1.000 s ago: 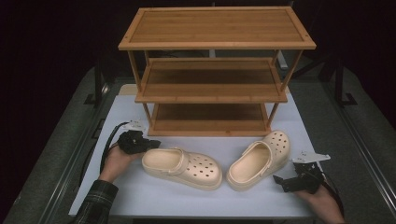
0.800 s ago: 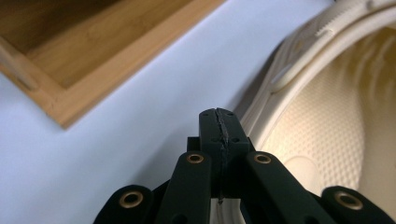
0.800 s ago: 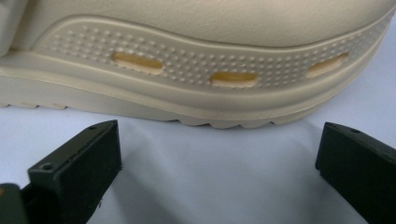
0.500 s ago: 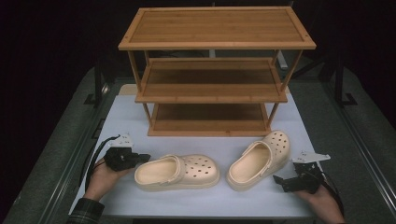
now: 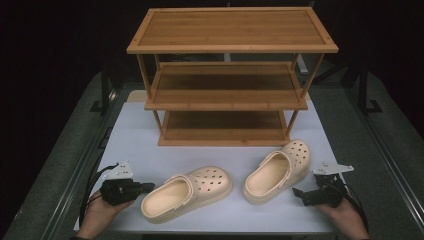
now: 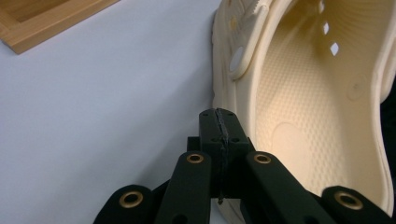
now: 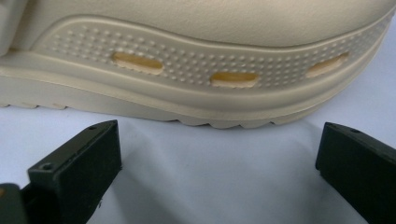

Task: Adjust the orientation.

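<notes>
Two cream clogs lie on the white tabletop [image 5: 150,145] in front of the bamboo shoe rack [image 5: 227,80]; the left clog [image 5: 186,194] lies nearer the front edge, the right clog [image 5: 278,171] just right of it, closer to the rack; the left gripper [image 5: 148,187] sits at the left clog's heel, jaws pressed together with nothing between them, tips just beside the heel rim; the right gripper [image 5: 296,192] rests beside the right clog's sole, jaws spread wide, holding nothing.
</notes>
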Demonstrator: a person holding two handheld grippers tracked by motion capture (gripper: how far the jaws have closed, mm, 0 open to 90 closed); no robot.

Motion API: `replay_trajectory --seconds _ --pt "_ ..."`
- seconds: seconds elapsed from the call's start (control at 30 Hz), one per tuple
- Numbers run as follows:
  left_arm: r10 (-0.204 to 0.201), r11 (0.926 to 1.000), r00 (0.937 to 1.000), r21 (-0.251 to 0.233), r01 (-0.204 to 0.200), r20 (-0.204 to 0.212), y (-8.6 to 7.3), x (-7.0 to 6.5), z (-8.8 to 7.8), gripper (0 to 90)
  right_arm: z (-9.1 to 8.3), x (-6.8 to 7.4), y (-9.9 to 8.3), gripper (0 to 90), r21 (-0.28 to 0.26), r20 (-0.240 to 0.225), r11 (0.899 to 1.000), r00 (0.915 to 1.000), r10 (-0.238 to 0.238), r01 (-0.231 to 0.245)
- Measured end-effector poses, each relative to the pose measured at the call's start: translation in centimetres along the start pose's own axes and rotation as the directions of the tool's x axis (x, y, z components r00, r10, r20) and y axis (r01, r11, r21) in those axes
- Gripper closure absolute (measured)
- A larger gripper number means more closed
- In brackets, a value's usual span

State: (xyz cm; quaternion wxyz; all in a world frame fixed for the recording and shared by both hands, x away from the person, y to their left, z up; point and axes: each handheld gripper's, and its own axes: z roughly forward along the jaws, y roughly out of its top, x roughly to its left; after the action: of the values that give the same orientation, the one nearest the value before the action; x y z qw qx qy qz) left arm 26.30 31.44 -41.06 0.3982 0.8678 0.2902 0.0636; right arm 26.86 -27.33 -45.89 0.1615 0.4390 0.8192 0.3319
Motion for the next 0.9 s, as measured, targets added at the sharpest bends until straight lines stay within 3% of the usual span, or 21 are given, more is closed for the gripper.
replay_trajectory --seconds 0.1,0.23,0.4,0.63,0.9 --pt "0.015 0.9999 0.9998 0.003 -0.015 -0.009 0.1 0.1 -0.2 89.9 0.0 0.0 0.0 0.0 0.0 0.0 1.0 1.0 0.0 0.0" --pt "0.012 0.9987 0.9999 -0.049 -0.013 -0.004 0.7 0.1 -0.9 76.3 0.0 0.0 0.0 0.0 0.0 0.0 1.0 1.0 0.001 -0.001" --pt "0.042 0.997 0.999 -0.066 -0.041 0.015 1.8 -0.6 -0.7 64.0 0.0 0.0 0.0 0.0 0.001 0.0 1.0 1.0 0.001 -0.001" --pt "0.08 0.994 0.9958 -0.079 -0.076 0.045 4.1 -1.7 1.5 58.4 0.0 0.0 0.0 0.0 0.001 0.001 1.0 1.0 0.001 -0.001" --pt "0.099 0.9931 0.9929 -0.069 -0.095 0.066 5.3 -1.9 3.6 57.6 0.0 0.0 0.0 0.0 -0.001 0.0 1.0 1.0 0.001 -0.001"
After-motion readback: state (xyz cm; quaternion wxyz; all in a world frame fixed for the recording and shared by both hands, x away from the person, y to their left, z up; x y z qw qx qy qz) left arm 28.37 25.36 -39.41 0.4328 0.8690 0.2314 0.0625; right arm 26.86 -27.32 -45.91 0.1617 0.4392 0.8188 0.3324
